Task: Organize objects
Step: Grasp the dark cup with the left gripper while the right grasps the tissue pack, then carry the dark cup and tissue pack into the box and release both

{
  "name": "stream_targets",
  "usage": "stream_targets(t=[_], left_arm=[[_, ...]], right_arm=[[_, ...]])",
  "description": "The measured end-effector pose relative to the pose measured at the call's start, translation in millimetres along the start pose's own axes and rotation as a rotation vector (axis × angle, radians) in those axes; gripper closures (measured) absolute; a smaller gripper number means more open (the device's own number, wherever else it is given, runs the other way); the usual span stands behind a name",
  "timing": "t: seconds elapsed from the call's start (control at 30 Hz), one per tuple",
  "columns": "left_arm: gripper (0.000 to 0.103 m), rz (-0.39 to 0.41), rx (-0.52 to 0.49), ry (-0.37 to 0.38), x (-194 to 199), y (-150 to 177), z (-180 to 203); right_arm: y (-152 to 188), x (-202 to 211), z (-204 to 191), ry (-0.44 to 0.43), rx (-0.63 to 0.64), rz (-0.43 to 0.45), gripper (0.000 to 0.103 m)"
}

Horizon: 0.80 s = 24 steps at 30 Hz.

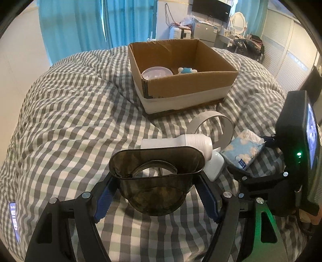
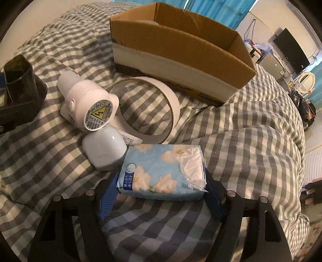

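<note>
Hand-held grippers (image 1: 156, 193) (image 2: 161, 193) steeply downward, loaded

A bed is covered by a grey-and-white checked duvet (image 1: 66, 112), rumpled into folds. Behind it, turquoise curtains (image 1: 84, 24) are hung across the window. A black television (image 1: 211, 9) is mounted on the far wall, and below it a small grey fridge (image 1: 205, 31) is seen, with bags and clutter piled on top. An oval white-framed mirror (image 1: 239, 20) is stood on a dressing table beside the fridge. White slatted wardrobe doors (image 1: 289, 58) are seen along the right wall. A dark bag (image 1: 249, 47) is slumped beyond the foot of the bed.
</note>
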<state>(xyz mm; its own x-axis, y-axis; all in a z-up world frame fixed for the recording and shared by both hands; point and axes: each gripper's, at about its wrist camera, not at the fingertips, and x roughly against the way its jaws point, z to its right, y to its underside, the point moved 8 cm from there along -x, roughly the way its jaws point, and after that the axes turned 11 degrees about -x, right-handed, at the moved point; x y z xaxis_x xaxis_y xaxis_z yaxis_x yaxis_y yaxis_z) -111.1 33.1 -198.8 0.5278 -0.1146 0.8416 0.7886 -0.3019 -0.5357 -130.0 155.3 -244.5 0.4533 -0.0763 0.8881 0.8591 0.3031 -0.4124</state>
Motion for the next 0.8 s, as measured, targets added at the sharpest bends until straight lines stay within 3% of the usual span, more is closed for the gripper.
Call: stream_targets(t=[0.17,0.47,0.8], left_arm=[[0.026,0.022,-0.006,-0.001,12.0,0.5,3.1],[0.026,0.072,-0.035,0.006,38.9,-9.1,12.5],[0.026,0.181,-0.059,0.006,88.4,-56.3,5.2]], right_arm=[[-0.9,23.8,4.8,0.001,-0.013,0.071,0.029],[-8.1,81.0,7.9,-0.078,-0.086,0.16,0.029],[-36.5,159.7,19.5,-0.064,-0.1,0.324,0.029]])
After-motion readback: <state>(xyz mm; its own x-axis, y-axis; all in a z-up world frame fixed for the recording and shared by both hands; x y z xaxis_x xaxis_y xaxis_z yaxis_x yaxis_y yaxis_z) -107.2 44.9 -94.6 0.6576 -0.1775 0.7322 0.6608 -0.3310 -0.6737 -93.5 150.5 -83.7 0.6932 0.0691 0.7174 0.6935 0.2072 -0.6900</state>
